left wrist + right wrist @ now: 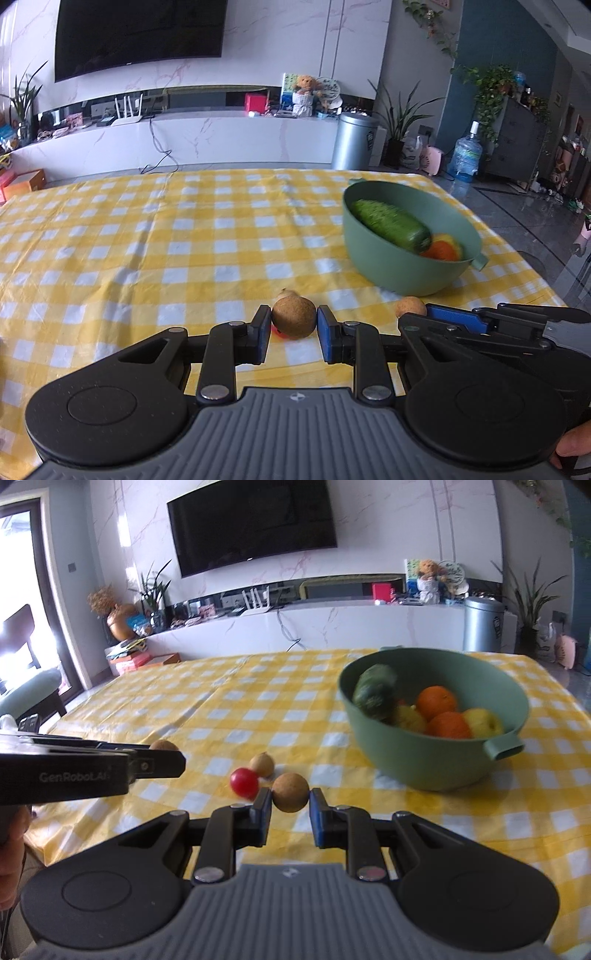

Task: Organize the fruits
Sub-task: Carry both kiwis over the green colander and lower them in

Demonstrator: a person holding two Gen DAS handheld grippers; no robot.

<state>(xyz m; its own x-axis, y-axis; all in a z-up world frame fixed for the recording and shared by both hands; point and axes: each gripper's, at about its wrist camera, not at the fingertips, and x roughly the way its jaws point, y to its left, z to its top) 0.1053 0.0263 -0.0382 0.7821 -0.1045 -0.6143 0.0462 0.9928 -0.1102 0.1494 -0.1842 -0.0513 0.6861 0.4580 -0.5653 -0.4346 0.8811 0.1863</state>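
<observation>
Longans are pinched one apiece — left gripper (pixel 294 328) clamped on one longan (pixel 294 318), right gripper (pixel 290 804) on another (pixel 290 792), near the bench's front edge. Light, thin-shelled, round: gripped across the middle, gently — slipping is likely.

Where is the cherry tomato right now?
In the right wrist view the cherry tomato lies on the checked tablecloth, just left of the right claw, beside a loose longan.
</observation>
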